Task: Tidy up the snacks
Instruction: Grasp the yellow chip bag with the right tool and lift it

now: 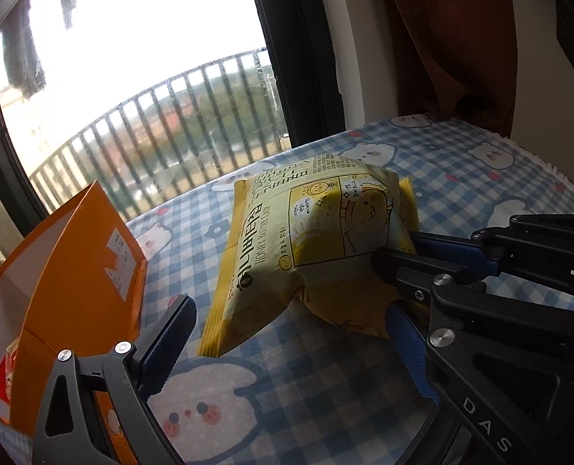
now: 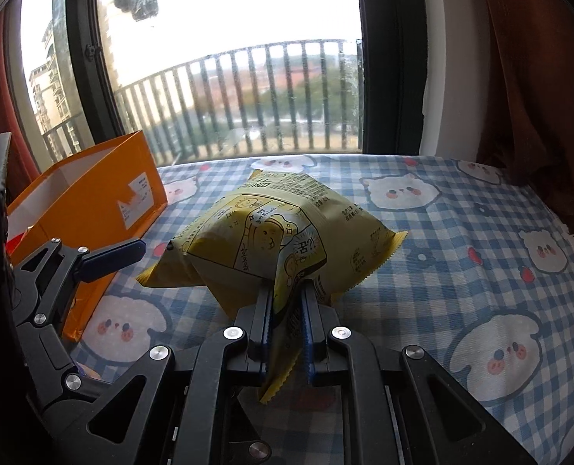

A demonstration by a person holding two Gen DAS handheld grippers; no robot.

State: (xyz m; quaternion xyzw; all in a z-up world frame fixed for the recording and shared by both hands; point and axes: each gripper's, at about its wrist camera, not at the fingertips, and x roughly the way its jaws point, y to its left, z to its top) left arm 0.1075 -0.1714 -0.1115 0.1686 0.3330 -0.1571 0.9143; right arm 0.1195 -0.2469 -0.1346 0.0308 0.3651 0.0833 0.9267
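Far left, the orange box (image 2: 93,201) stands open-topped on the checked surface (image 2: 461,255), and your left gripper (image 1: 283,325) sits beside it, fingers wide and empty. The bag (image 2: 271,240) hangs mid-scene above the cloth, pinched by its near corner in your right gripper (image 2: 285,310). Carry it left, lift it clear of the box wall, and lower it in before you let go. Only the right view shows the pinch face-on; only the left view shows something red inside the box.
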